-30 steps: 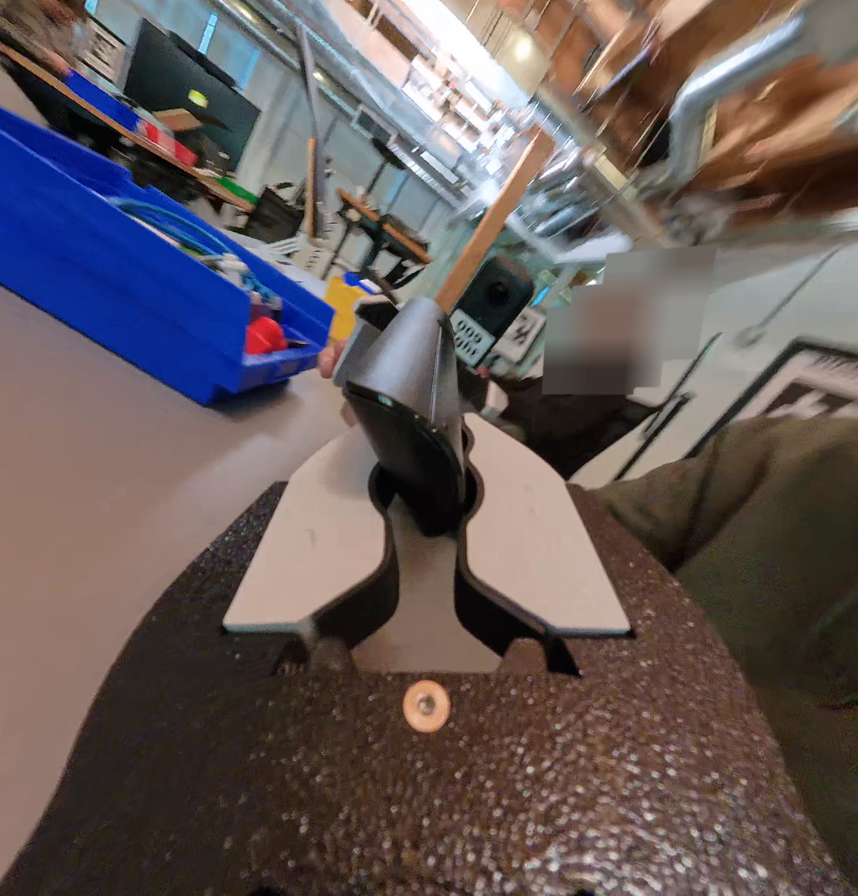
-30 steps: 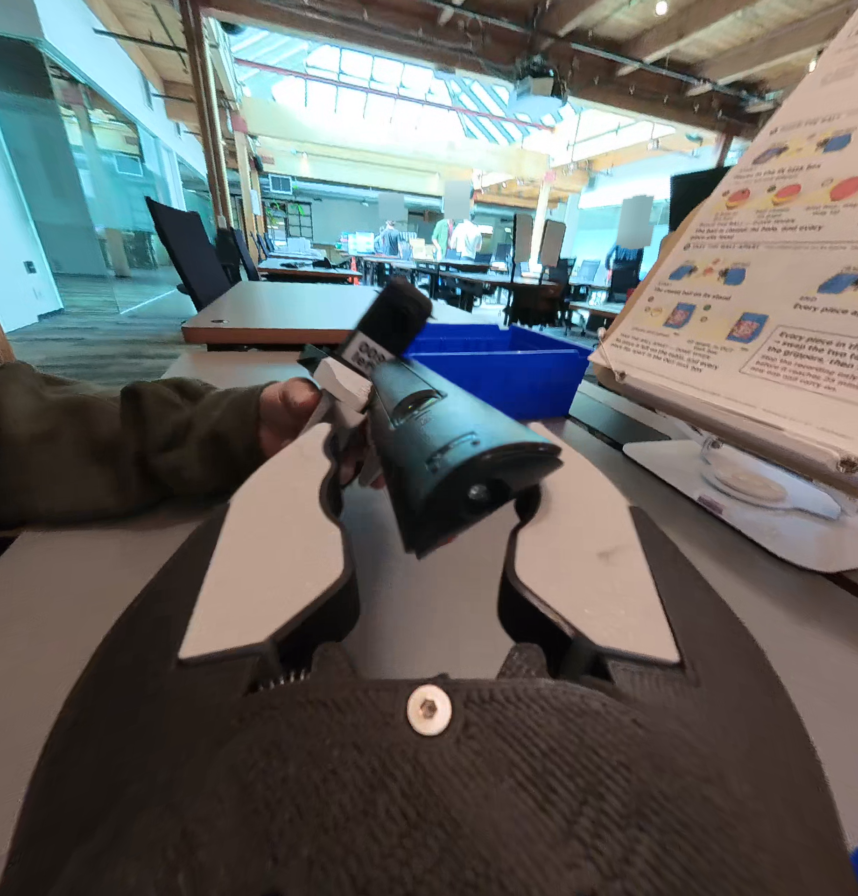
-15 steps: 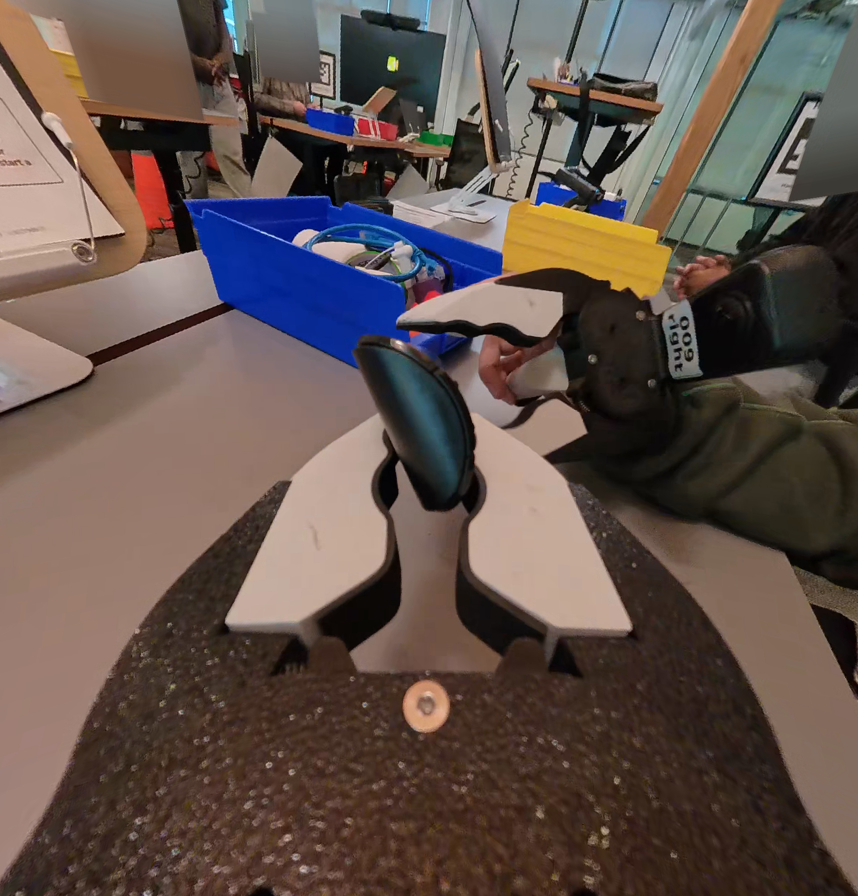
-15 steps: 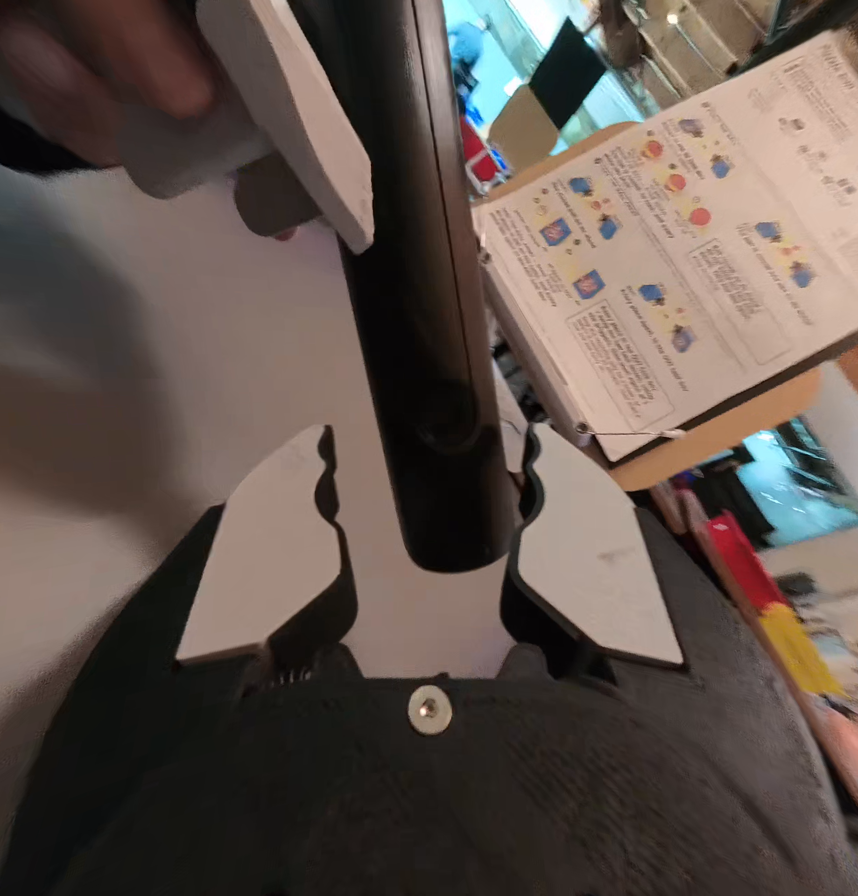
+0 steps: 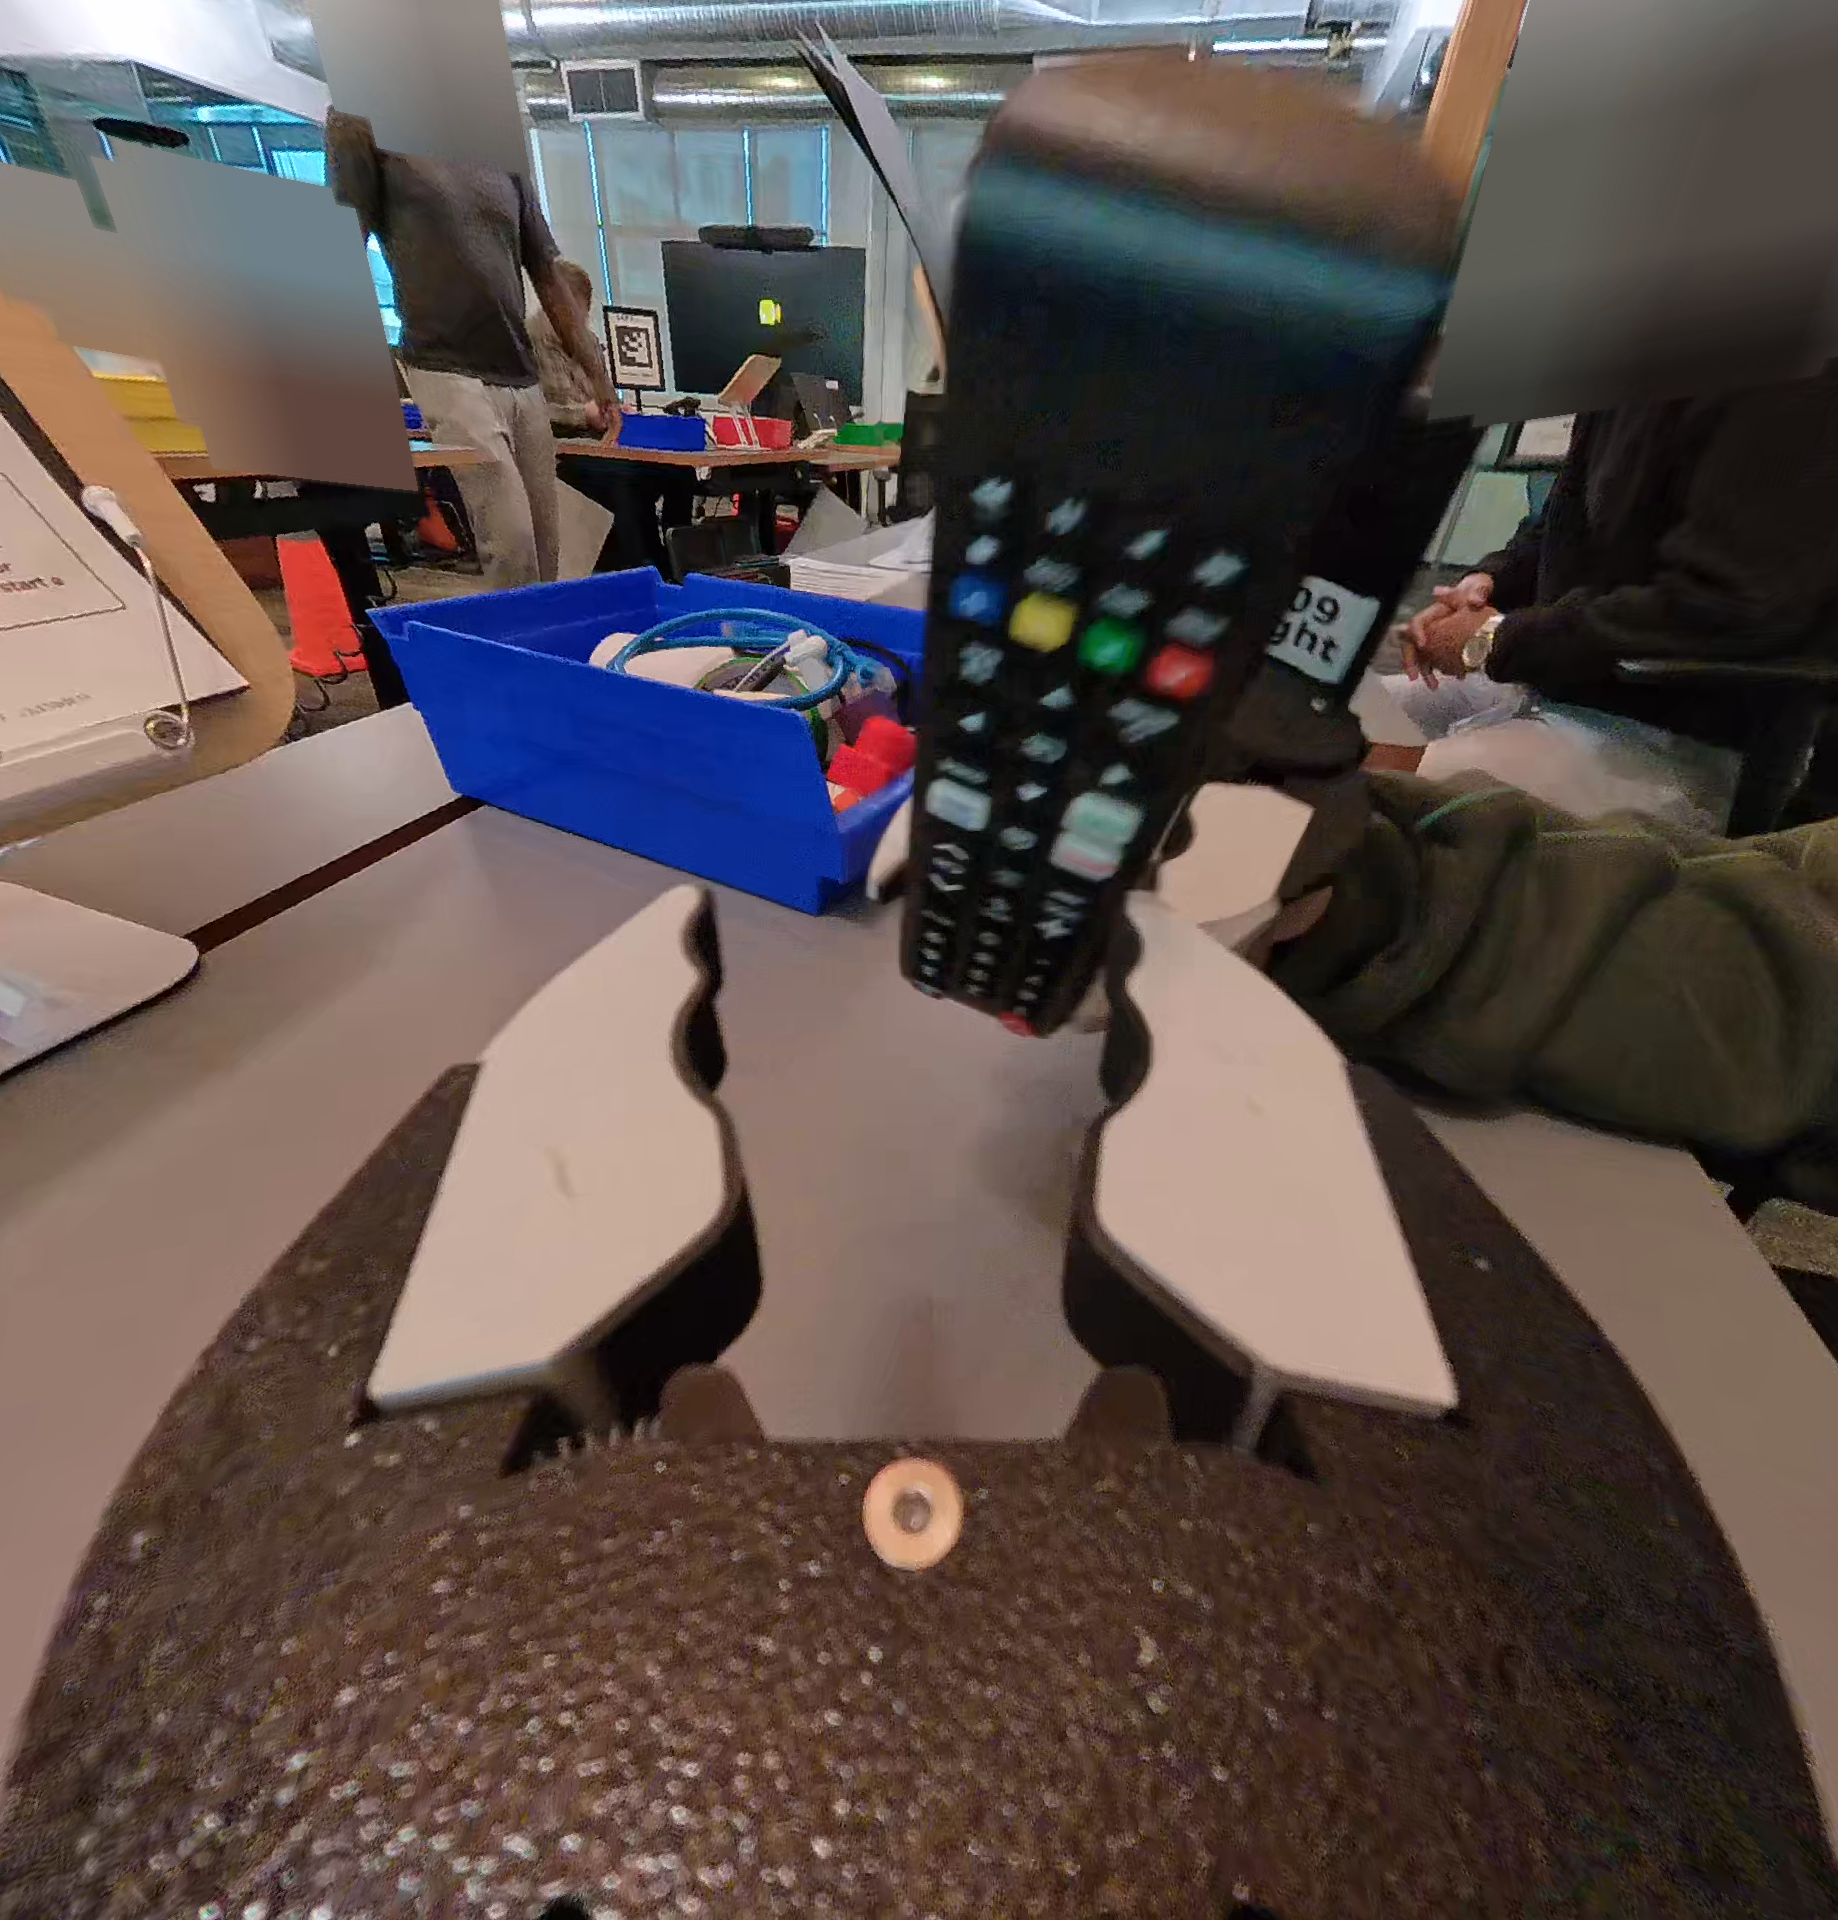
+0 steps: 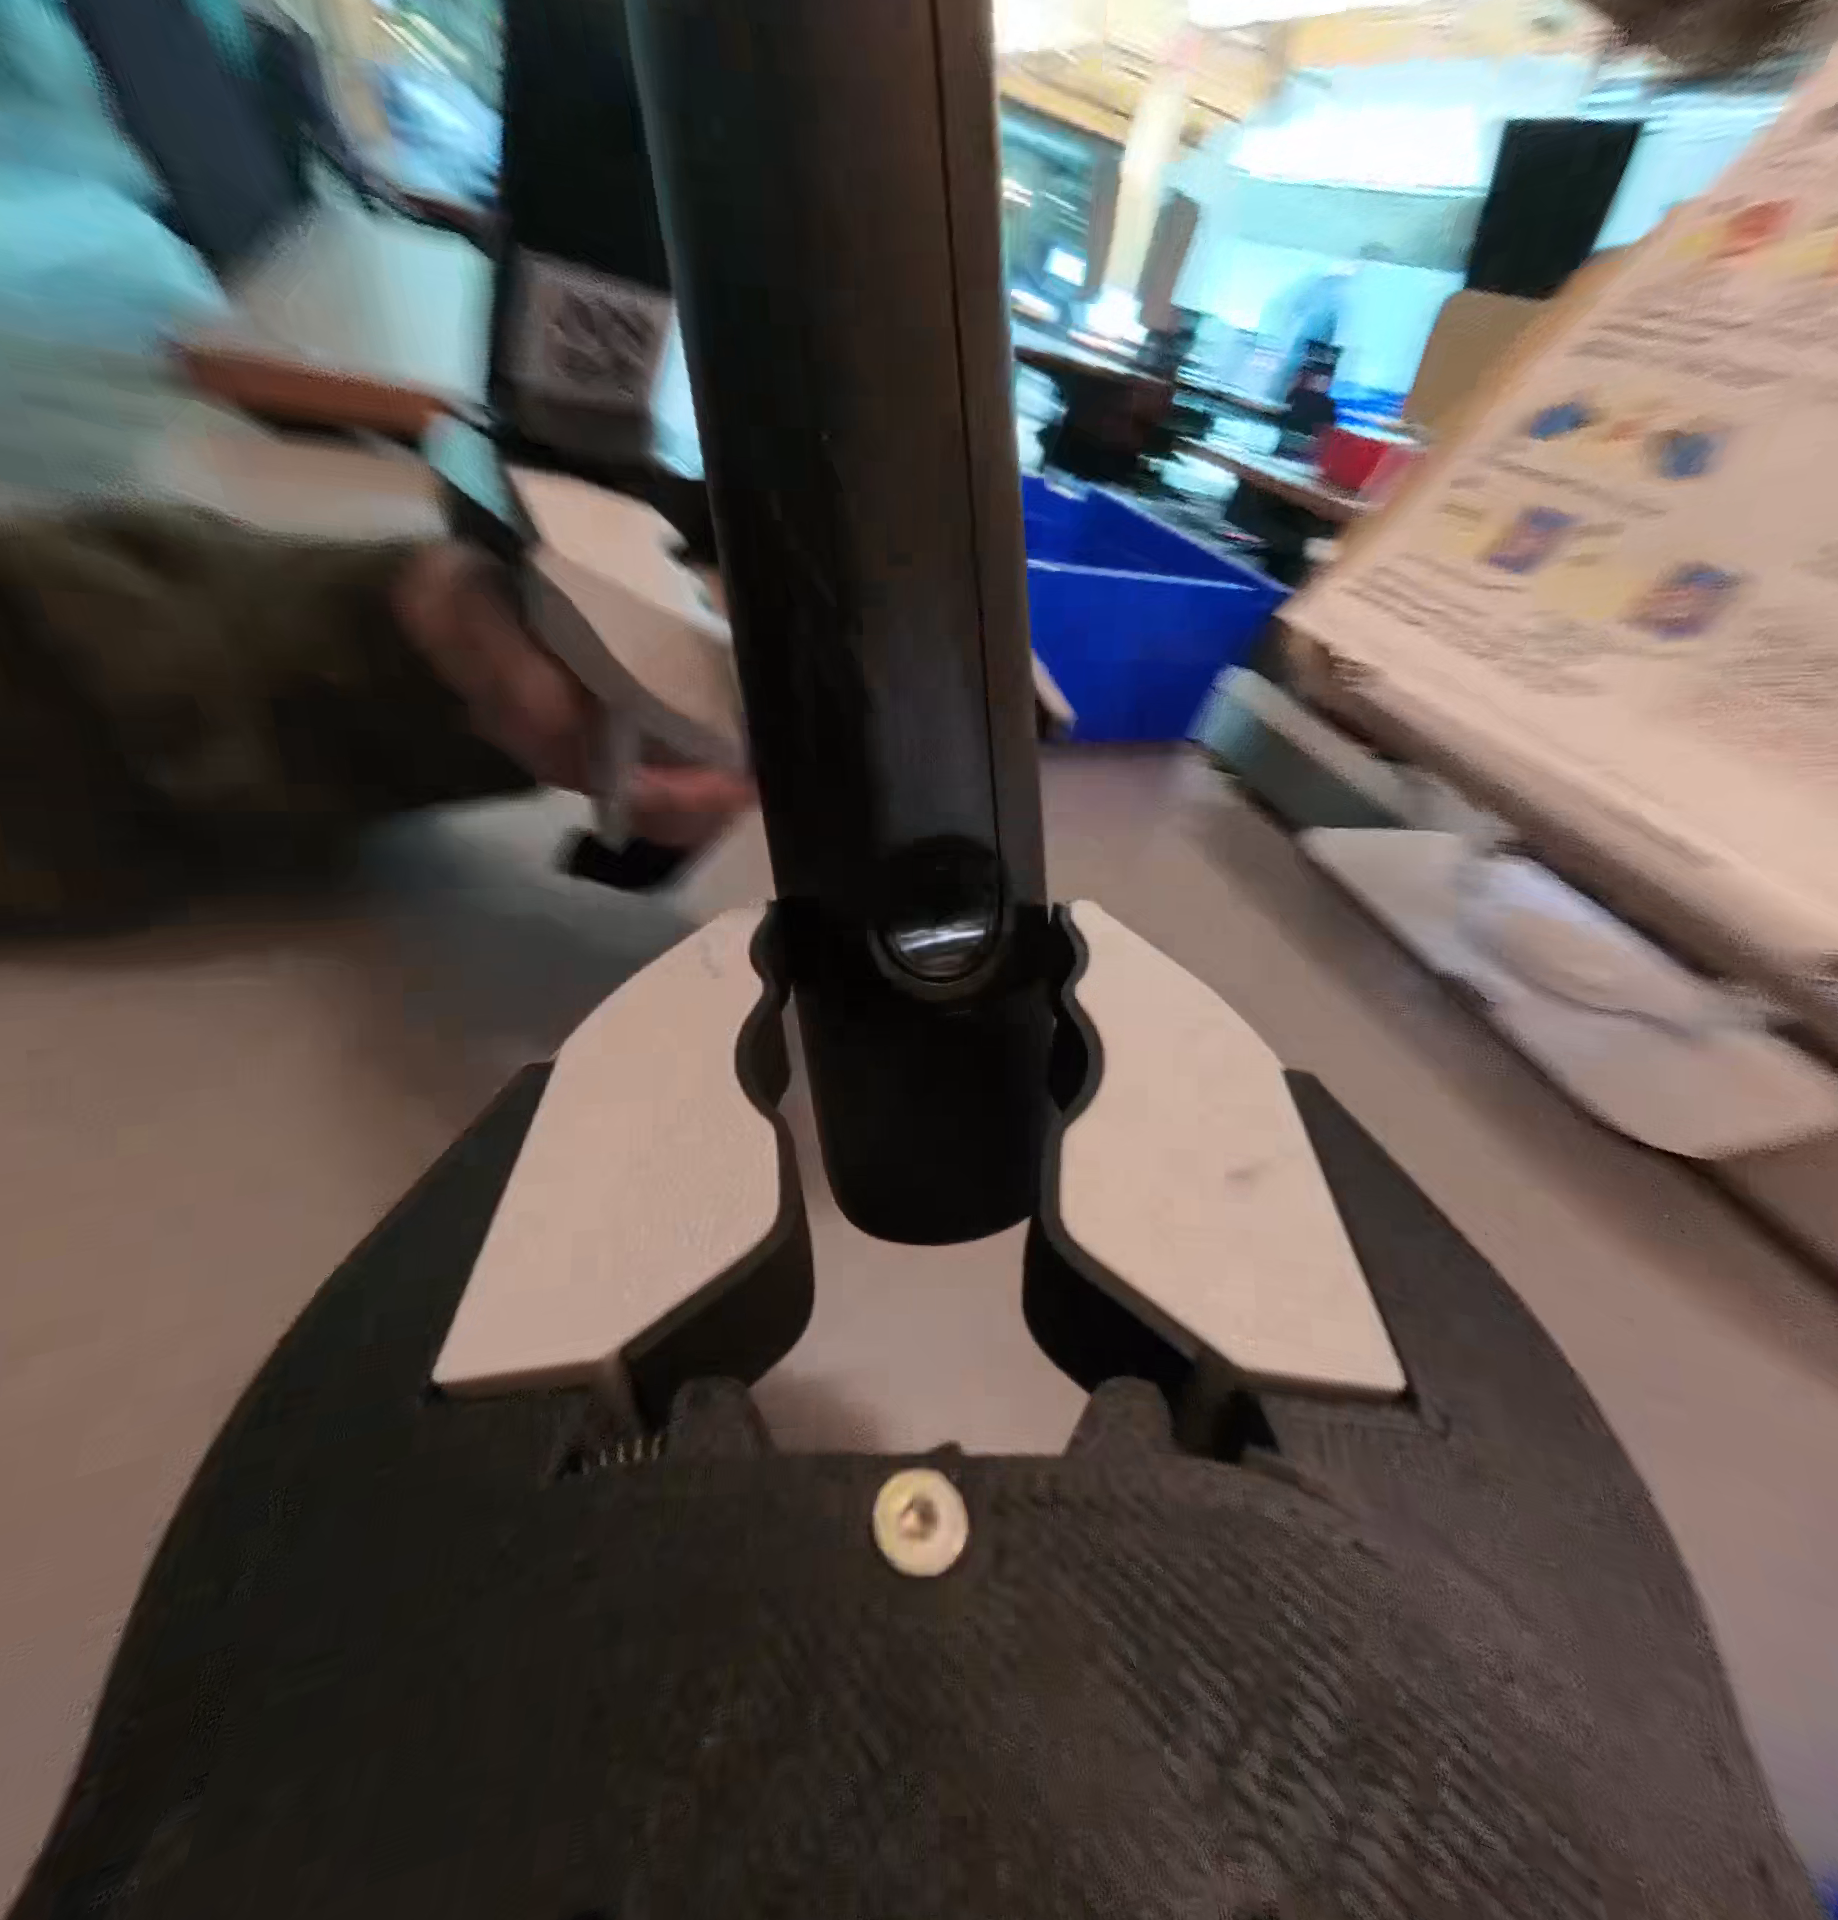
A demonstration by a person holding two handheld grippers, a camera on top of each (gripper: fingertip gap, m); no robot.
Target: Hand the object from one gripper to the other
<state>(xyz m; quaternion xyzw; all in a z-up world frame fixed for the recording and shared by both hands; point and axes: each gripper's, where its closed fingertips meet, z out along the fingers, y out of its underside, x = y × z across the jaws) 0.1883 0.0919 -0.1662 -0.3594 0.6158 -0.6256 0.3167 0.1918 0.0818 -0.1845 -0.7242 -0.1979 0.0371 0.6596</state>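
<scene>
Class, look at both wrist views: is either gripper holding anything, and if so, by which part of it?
The right gripper is shut on the black remote control, clamping its lower end, the end near the lens. The left gripper is open and holds nothing.

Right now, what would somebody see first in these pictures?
A big black remote with coloured buttons stands up in the middle, its bottom end clamped in the right tool. The left tool is open and empty just beside it. Behind sits a blue bin full of cables and bits.
</scene>
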